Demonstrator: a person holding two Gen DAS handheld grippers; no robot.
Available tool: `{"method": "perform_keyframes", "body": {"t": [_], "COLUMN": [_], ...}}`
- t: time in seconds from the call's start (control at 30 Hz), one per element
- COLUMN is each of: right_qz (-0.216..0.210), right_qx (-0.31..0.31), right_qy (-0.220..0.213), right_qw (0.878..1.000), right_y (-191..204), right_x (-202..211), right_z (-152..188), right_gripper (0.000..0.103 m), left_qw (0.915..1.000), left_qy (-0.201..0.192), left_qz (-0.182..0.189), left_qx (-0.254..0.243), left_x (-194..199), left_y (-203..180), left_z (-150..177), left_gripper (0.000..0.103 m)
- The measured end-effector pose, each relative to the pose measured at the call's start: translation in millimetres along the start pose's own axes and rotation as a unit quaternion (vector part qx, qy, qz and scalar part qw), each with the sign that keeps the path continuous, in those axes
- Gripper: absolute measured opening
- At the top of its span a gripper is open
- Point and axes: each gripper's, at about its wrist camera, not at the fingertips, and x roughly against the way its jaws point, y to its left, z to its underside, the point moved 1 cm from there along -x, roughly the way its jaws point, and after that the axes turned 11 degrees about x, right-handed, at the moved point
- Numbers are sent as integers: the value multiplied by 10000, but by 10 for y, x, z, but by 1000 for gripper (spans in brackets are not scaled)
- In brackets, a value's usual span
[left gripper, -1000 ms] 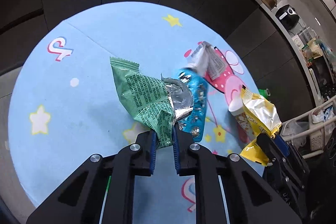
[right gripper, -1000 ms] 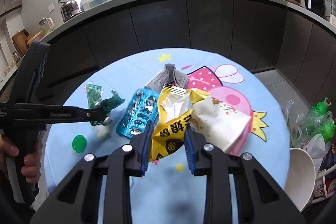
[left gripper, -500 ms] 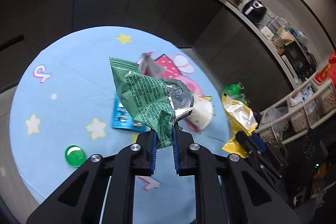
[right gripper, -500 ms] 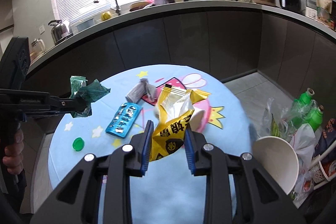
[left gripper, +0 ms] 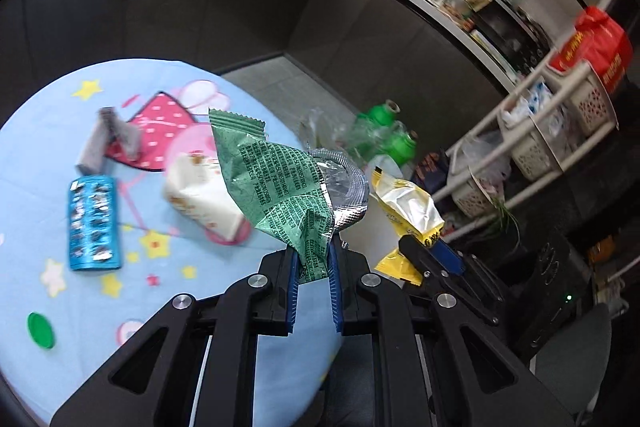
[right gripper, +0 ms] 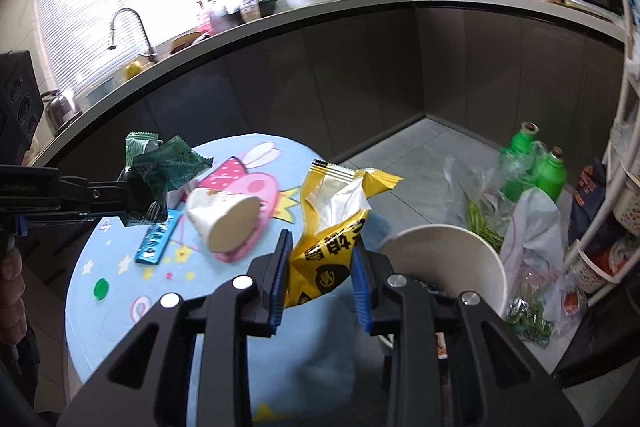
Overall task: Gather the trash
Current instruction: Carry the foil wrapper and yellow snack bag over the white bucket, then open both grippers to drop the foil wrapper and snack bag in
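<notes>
Change: both grippers have swung off the table (right gripper: 132, 311) toward the white bin (right gripper: 452, 259); drop-off looks next.
Left gripper (left gripper: 314, 273): fingers clamped on green wrapper (left gripper: 276, 187), which stands above the tips.
Right gripper (right gripper: 320, 267): level, pinching yellow wrapper (right gripper: 332, 223); bin rim just right of fingers.
Left behind: blister pack (left gripper: 94, 223), paper cup (right gripper: 224, 223).

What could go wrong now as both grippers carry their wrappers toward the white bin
The left gripper pinches only the bottom corner of the green wrapper, so it may slip free. The yellow wrapper in the right gripper is not yet above the white bin; released early, it could miss.
</notes>
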Motion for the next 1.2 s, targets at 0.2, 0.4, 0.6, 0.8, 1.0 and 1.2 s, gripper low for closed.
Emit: {"method": "perform_keyframes", "body": {"t": [0.2,0.4,0.6,0.8,1.0,1.2], "right_qz": [252,413,501,472,461,558], "right_qx": [-389,-718,-909,-1079,-1025,-744], "right_qy": [109,304,669,887,1085,1108], "right_qw": [9989,9961,9924,9891,9877,9895], "right_y": [-432,-781,-1009,-1197,-1276,-1248], "right_x": [-17,-147,-419,-654,-867,-960], "right_z": [212,442,739,922,1046,1102], "right_gripper": [29,29,29,29,30,62], "left_qw": [9988,9958,9906,9834,9794,9817], "left_qy": [342,664,1043,1441,1678,1435], "left_qz": [95,117,186,22,-169,-287], "left_qx": [-331,-623,-868,-1101,-1106,-1221], "left_x": [-425,-904,-1416,-1890,-2265,-2361], "left_y": [-365,-658,-823,-911,-899,-941], "left_z": [-15,-1,41,125,139,144], "left_gripper": [12,12,13,14,16,47]}}
